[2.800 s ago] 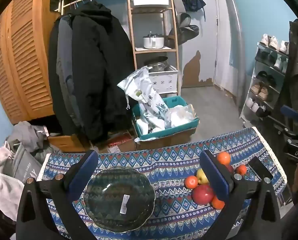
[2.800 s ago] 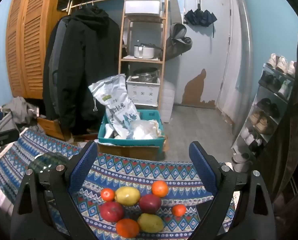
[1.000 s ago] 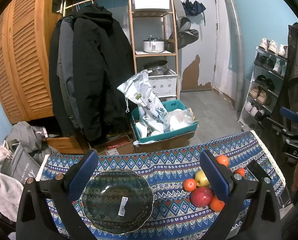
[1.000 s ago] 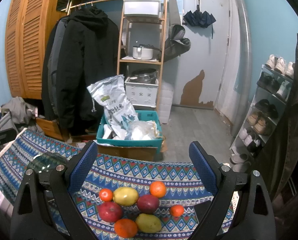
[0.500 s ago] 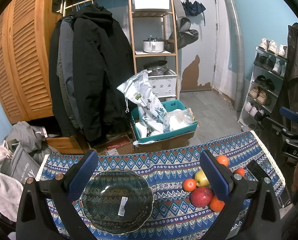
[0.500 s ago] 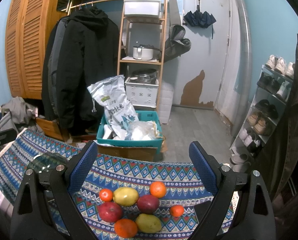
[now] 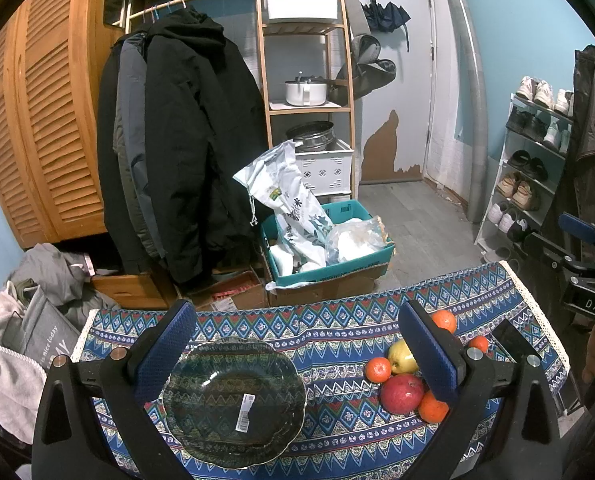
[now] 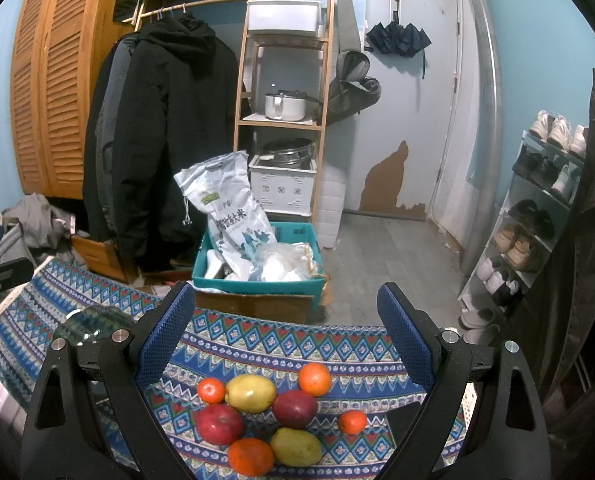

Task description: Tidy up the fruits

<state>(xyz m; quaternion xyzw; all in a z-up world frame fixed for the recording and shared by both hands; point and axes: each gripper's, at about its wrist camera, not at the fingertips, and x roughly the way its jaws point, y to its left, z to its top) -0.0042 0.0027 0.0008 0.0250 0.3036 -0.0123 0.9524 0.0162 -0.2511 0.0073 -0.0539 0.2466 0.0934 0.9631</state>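
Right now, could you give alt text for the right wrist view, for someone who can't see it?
An open right gripper hovers above eight fruits clustered on a patterned tablecloth. A glass bowl sits to the left; beyond are coats and shelves.

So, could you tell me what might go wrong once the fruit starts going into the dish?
1. The fruits lie packed together, several touching; closing on the red apple may nudge the orange beside it, and round fruit may roll off the near table edge.
2. The glass dish looks shallow, so dropped fruit might roll out.
3. The dark phone lies by the small tangerine; the right gripper could bump it.
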